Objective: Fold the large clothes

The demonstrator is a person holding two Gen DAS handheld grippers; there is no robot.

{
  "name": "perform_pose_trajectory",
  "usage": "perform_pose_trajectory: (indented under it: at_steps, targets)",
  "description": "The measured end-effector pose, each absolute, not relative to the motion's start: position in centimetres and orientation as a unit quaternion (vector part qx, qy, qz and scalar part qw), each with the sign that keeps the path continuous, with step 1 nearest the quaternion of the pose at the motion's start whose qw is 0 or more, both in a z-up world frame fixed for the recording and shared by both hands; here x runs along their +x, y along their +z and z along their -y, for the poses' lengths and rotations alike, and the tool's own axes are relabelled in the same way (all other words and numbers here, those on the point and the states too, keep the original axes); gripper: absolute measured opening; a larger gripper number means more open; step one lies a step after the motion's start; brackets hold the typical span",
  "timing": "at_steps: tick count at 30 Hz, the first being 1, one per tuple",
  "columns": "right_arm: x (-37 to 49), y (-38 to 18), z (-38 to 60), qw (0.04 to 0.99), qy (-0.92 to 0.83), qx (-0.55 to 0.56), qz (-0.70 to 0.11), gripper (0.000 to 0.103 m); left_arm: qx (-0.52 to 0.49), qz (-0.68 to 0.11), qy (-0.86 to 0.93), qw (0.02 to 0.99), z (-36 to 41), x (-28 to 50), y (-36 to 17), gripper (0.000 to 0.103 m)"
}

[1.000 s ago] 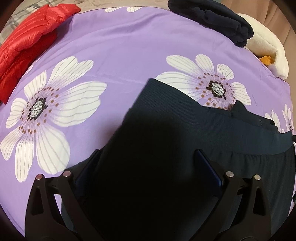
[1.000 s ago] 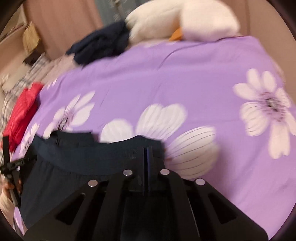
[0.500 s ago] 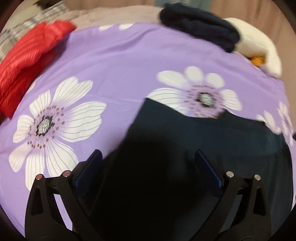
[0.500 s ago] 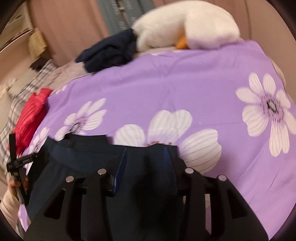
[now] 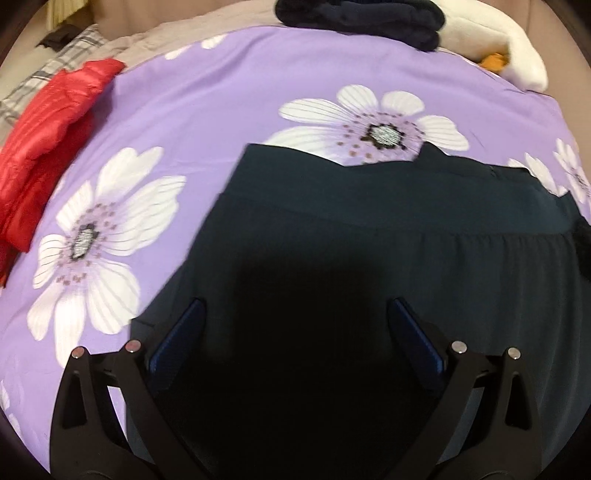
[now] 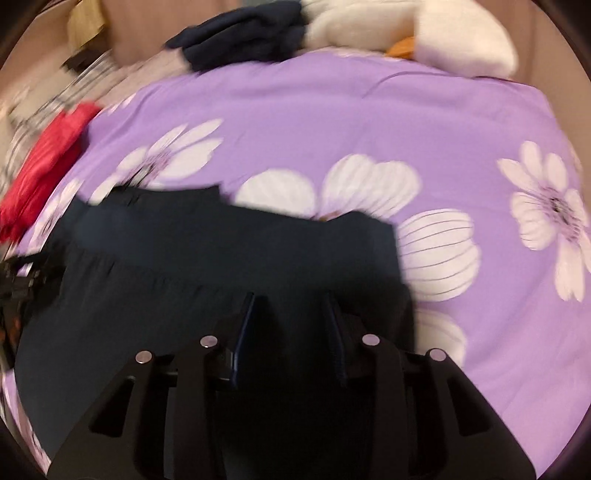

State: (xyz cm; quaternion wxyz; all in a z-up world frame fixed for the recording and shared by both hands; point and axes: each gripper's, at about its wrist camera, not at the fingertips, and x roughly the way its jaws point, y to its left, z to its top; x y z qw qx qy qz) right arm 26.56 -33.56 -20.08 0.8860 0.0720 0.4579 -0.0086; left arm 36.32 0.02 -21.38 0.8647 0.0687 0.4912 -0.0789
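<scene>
A dark navy garment with a wide waistband [image 5: 388, 206] lies flat on the purple flowered bedspread [image 5: 221, 92]; it also shows in the right wrist view [image 6: 221, 258]. My left gripper [image 5: 295, 332] is open above the garment's left part, jaws wide apart, holding nothing. My right gripper [image 6: 291, 325] is open above the garment's right part, near its right edge, jaws moderately apart and empty.
A red puffer jacket [image 5: 48, 122] lies at the bed's left edge. Folded dark clothes [image 5: 362, 18] and a white plush toy [image 5: 498, 44] sit at the far end. A plaid cloth [image 5: 55, 62] lies at the far left. The left gripper shows at the right wrist view's left edge [image 6: 18, 280].
My right gripper has opened and let go of the garment's edge, then drawn back slightly. My left gripper stayed open and pulled back a little over the garment.
</scene>
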Motion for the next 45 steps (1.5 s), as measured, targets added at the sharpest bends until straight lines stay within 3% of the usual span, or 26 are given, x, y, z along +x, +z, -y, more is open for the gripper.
perform_pose_trajectory:
  at_steps: [4,6,8,18,25,29,37,45]
  targets:
    - [24.1,-18.0,33.0,0.9,-0.025,0.075,-0.43,0.046,0.057,-0.476,-0.096,0.872,0.0,33.6,-19.9,0.101]
    - [21.6,-16.8,31.6,0.907,-0.003,0.084,-0.414,0.065,0.053,-0.462,-0.109,0.879,0.3,31.6,-19.1,0.101]
    - [19.1,-16.2,29.7,0.913,0.017,0.081,-0.399,0.07,0.043,-0.448,-0.118,0.885,0.5,29.4,-18.4,0.101]
    - [11.1,-19.9,23.0,0.904,0.016,-0.006,-0.427,0.07,0.065,-0.454,-0.115,0.881,1.1,21.1,-21.3,0.101]
    - [6.6,-16.3,26.0,0.903,-0.067,0.039,-0.422,0.073,0.071,-0.434,-0.103,0.892,0.2,16.5,-15.5,0.101]
    - [3.7,-12.1,23.9,0.914,-0.052,0.055,-0.398,0.102,0.072,-0.411,-0.102,0.903,0.6,13.3,-10.3,0.101]
    - [-1.0,-4.4,19.1,0.927,-0.017,0.062,-0.369,0.102,0.044,-0.357,-0.108,0.927,0.2,5.9,-0.4,0.101]
    - [-5.0,0.2,17.1,0.939,-0.051,0.047,-0.337,0.102,0.042,-0.339,-0.104,0.934,0.1,1.6,3.6,0.101]
